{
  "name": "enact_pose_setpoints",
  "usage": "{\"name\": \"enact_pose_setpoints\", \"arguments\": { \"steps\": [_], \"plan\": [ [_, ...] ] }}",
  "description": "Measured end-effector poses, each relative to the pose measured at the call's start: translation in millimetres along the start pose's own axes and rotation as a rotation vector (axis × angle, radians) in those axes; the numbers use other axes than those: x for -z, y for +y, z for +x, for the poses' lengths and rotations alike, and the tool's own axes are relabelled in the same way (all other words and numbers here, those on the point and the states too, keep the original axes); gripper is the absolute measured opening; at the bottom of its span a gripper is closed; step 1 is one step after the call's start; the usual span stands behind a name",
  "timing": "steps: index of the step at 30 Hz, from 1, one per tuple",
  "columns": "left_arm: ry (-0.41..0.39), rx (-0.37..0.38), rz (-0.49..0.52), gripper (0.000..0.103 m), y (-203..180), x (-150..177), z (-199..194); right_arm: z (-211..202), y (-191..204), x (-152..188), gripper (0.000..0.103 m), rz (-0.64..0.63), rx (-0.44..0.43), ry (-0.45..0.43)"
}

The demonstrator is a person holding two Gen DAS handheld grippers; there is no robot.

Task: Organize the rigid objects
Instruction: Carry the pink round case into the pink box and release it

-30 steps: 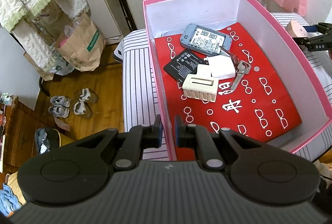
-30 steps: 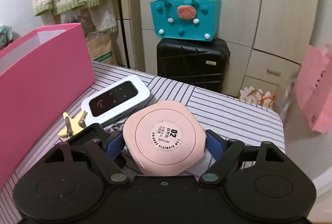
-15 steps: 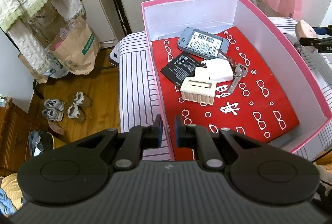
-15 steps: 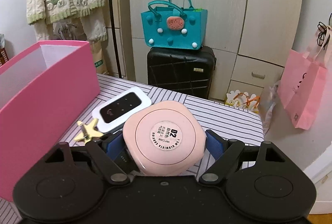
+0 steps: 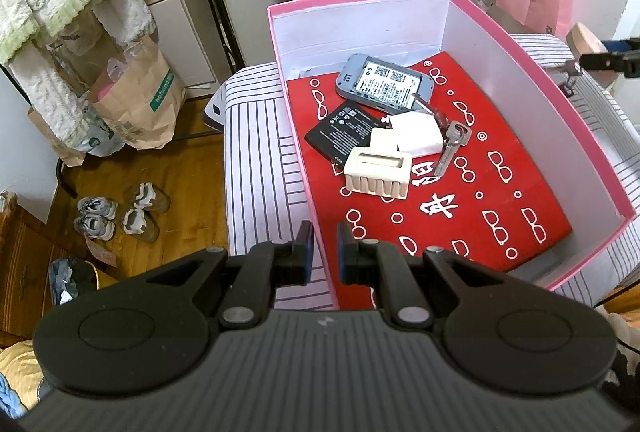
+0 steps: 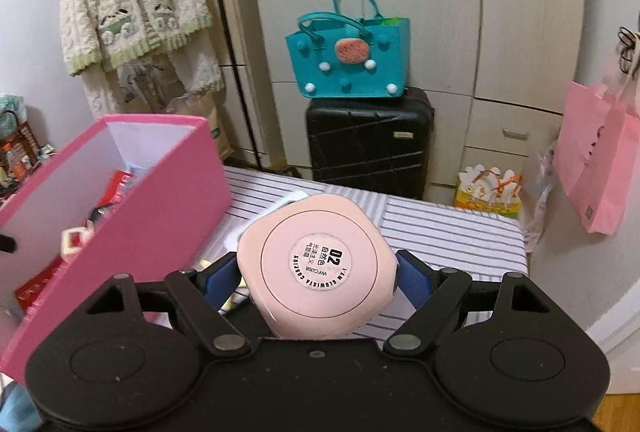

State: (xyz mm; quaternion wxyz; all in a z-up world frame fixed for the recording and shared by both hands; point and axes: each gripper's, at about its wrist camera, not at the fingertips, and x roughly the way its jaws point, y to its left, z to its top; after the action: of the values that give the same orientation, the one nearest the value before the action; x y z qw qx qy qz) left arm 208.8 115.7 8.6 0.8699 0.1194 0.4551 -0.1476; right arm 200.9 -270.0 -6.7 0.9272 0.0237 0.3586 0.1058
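Note:
An open pink box [image 5: 532, 71] stands on the striped surface [image 5: 256, 167], lined with a red printed sheet [image 5: 460, 199]. In it lie a grey router [image 5: 384, 83], a black battery [image 5: 344, 135], a white block [image 5: 416, 133], a cream holder [image 5: 378, 171] and a key [image 5: 450, 147]. My left gripper [image 5: 322, 248] is shut on the box's near left wall. My right gripper [image 6: 318, 272] is shut on a pink compact case [image 6: 316, 264], held in the air right of the box [image 6: 160, 199]. The case [image 5: 580, 35] also shows beyond the box's right wall. A white device [image 6: 292, 197] is mostly hidden behind it.
A teal bag [image 6: 348, 59] sits on a black suitcase [image 6: 368, 143] past the far edge. A pink shopping bag [image 6: 600, 167] hangs at the right. A knitted cardigan [image 6: 132, 3] hangs at the left. Shoes [image 5: 120, 211] and paper bags [image 5: 136, 99] are on the wooden floor.
My right gripper has risen with the pink case, and its view now looks over the box wall into the box. The white device slid behind the case. The left gripper has stayed put.

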Motion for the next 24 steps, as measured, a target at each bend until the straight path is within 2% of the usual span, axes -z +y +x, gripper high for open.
{"name": "enact_pose_setpoints", "arguments": {
  "steps": [10,18,24],
  "plan": [
    [-0.001,0.004,0.003,0.010,-1,0,0,-32,43,-37,0.086,-0.077,-0.088,-0.001],
    [0.005,0.028,0.000,0.010,3,1,0,-58,88,-69,0.086,-0.176,-0.208,-0.006],
    [0.001,0.028,0.002,0.010,3,2,0,-57,124,-76,0.086,-0.245,-0.298,0.016]
  ]
}}
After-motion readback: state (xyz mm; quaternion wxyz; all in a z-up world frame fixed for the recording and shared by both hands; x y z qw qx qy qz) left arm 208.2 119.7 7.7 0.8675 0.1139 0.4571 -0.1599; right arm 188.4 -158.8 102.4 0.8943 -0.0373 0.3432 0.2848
